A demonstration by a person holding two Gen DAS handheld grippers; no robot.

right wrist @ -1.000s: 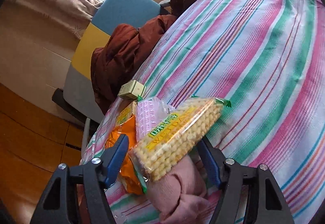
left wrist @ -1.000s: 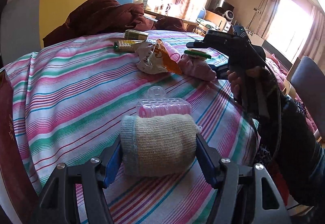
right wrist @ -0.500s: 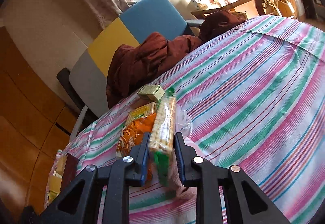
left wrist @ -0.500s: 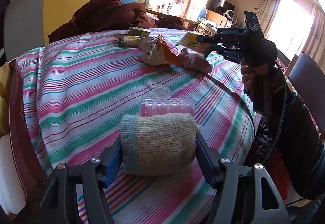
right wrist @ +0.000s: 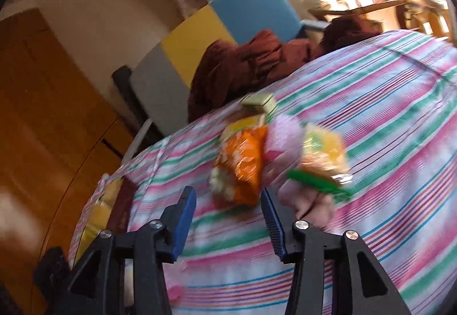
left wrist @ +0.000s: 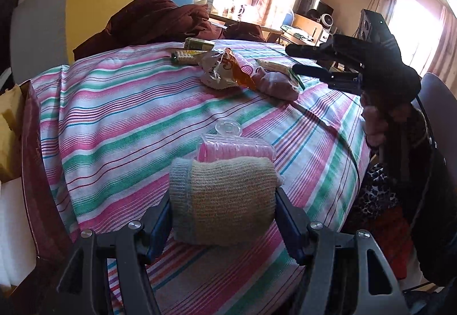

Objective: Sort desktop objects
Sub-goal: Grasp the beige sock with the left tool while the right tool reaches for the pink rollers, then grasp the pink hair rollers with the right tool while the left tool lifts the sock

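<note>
Sock roll (left wrist: 222,197) is clamped in the left gripper (left wrist: 222,217) above the striped tablecloth (left wrist: 120,126); right gripper (right wrist: 228,217) is spread wide, empty, snack packet (right wrist: 322,160) dropped ahead.

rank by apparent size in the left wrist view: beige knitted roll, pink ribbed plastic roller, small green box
1. beige knitted roll, though nearest the camera
2. pink ribbed plastic roller, partly hidden behind it
3. small green box, farthest away, so true size unsure
</note>
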